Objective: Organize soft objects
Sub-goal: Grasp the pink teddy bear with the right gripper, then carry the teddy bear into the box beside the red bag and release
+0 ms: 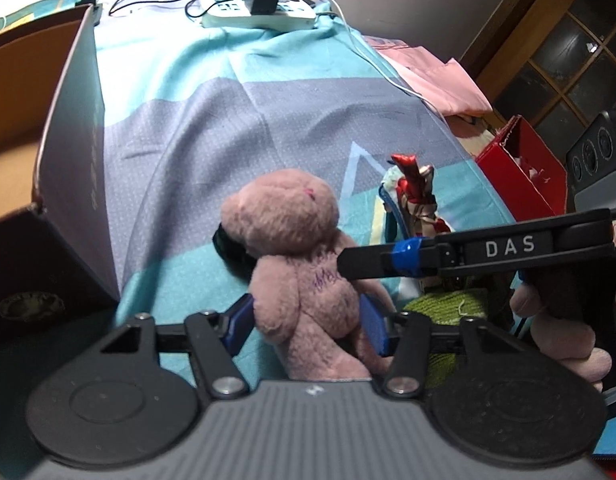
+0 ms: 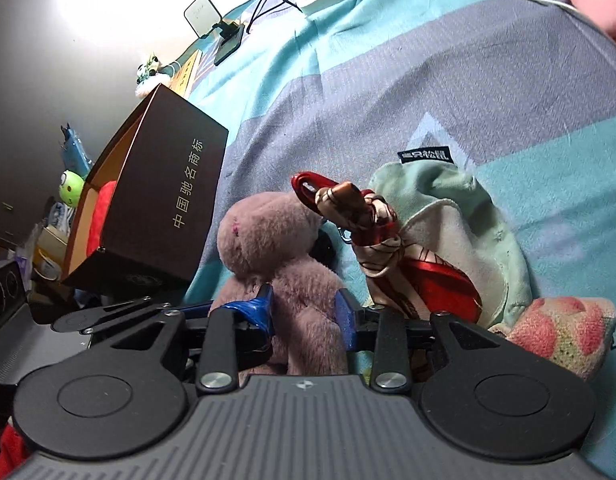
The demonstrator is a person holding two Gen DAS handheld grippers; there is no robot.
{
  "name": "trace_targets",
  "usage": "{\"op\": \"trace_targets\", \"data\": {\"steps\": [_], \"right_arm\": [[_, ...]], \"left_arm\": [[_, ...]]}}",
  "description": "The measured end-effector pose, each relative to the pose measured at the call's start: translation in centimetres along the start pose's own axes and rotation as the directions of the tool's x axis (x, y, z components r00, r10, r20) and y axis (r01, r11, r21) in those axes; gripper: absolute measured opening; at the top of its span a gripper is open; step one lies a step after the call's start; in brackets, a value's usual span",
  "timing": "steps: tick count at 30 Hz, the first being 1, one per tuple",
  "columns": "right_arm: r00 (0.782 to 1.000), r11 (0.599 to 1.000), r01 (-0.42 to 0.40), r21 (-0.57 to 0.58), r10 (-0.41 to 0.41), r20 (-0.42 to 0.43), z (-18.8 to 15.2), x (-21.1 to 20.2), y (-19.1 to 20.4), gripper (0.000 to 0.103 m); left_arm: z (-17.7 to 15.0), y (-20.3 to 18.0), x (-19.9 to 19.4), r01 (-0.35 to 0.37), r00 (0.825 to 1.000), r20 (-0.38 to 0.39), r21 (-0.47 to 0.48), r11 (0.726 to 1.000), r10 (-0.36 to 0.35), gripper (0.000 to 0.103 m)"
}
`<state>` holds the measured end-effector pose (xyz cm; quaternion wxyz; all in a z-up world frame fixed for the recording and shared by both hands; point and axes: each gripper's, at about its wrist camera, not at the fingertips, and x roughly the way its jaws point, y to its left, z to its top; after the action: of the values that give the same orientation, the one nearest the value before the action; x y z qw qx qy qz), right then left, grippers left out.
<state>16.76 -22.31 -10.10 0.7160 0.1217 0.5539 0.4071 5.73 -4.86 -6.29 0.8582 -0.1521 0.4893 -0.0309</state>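
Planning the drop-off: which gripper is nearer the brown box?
Left. The left gripper sits beside the box, straddling the bear; the right gripper reaches in from the bear's far side.

"DAS" stands in white on the right gripper (image 1: 343, 266); gold "中国驰名商标" runs along the dark box (image 2: 180, 200) side

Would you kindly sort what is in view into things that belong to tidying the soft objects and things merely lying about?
Belongs to the job:
pink teddy bear
patterned scarf
mint cloth
pink floral cloth
green knit
open box

Lying about:
power strip
white cable
red carton
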Motion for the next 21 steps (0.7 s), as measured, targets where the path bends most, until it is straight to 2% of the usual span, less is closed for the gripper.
{"op": "trace_targets", "data": {"steps": [3, 6, 8, 17, 21], "right_arm": [[0.999, 0.999, -0.036, 0.000, 0.036, -0.009, -0.5, -0.4, 0.2, 0.018], [1.000, 0.999, -0.020, -0.034, 0.021, 0.019, -0.9, -0.8, 1.0, 0.018], [0.999, 0.999, -0.033, -0.026, 0.034, 0.033, -0.9, -1.1, 1.2, 0.015], [0.994, 1.000, -0.016, -0.023, 0.019, 0.109, -0.9, -2.6, 3.4, 0.014], [0.987, 0.999, -0.036, -0.021, 0.038, 0.156, -0.9, -4.2, 4.7, 0.012]], "left_arm": [[-0.1, -0.6, -0.7, -0.002, 1.000, 0.022, 0.016, 1.000, 0.001, 0.040], [-0.1, -1.5, -1.8, -0.011, 0.999, 0.053, 0.055, 0.998, 0.008, 0.034], [-0.1, -1.5, -2.3, 0.014, 0.998, 0.059, 0.055, 0.998, -0.018, 0.020], [0.5, -2.0, -5.0, 0.042, 0.991, 0.125, 0.106, 0.993, -0.055, 0.020], [1.2, -2.2, -7.6, 0.057, 0.975, 0.204, 0.133, 0.990, -0.083, 0.019]]}}
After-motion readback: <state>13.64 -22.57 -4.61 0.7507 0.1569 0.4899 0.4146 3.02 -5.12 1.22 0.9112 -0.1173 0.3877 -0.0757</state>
